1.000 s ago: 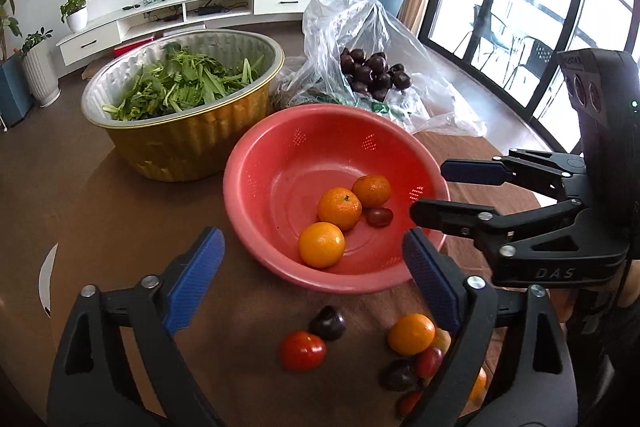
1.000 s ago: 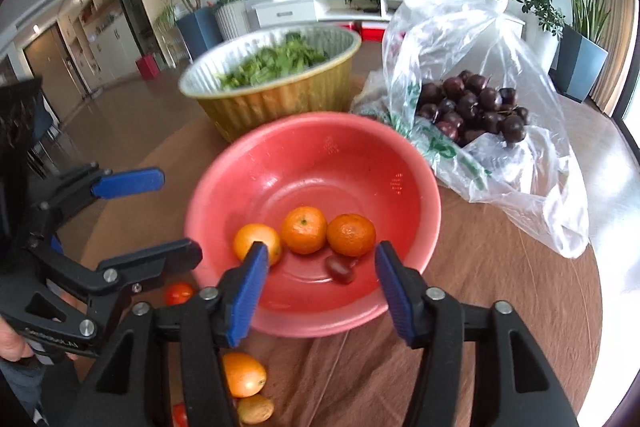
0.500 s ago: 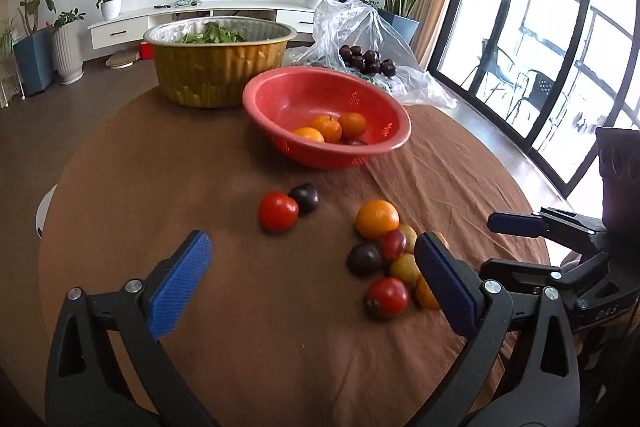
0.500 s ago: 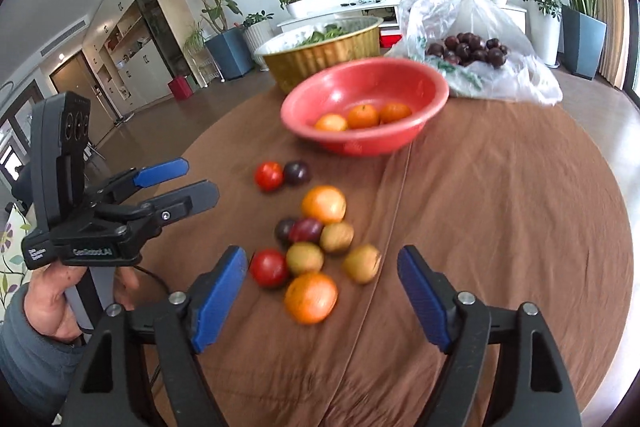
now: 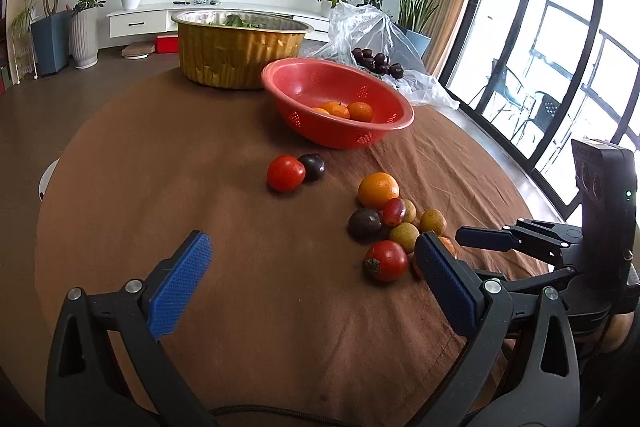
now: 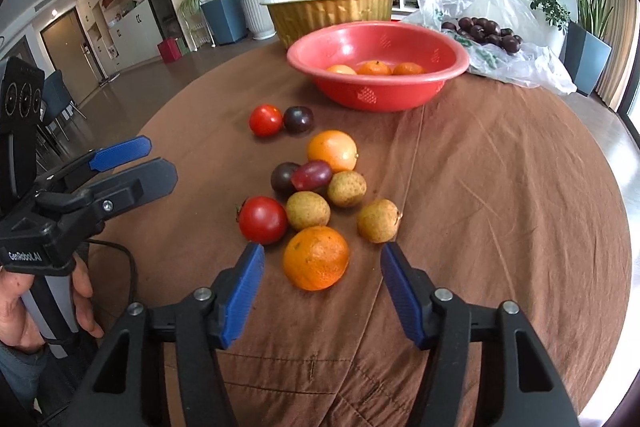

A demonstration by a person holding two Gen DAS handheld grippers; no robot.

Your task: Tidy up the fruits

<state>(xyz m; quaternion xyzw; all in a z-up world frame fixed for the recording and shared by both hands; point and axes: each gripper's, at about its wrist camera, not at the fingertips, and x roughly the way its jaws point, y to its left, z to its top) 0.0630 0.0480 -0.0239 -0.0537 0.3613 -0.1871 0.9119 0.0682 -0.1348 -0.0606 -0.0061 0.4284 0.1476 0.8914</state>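
Three oranges (image 6: 374, 67) sit in the red colander bowl (image 6: 378, 67), while loose fruit (image 6: 316, 195) (oranges, tomatoes, dark plums, tan longans) lies clustered on the brown cloth nearby.

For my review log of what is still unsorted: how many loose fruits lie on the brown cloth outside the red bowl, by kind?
Round orange citrus fruits: 2
Red tomatoes: 2
Dark purple plums: 2
Reddish oval plum: 1
Tan rough-skinned round fruits: 3
Total: 10
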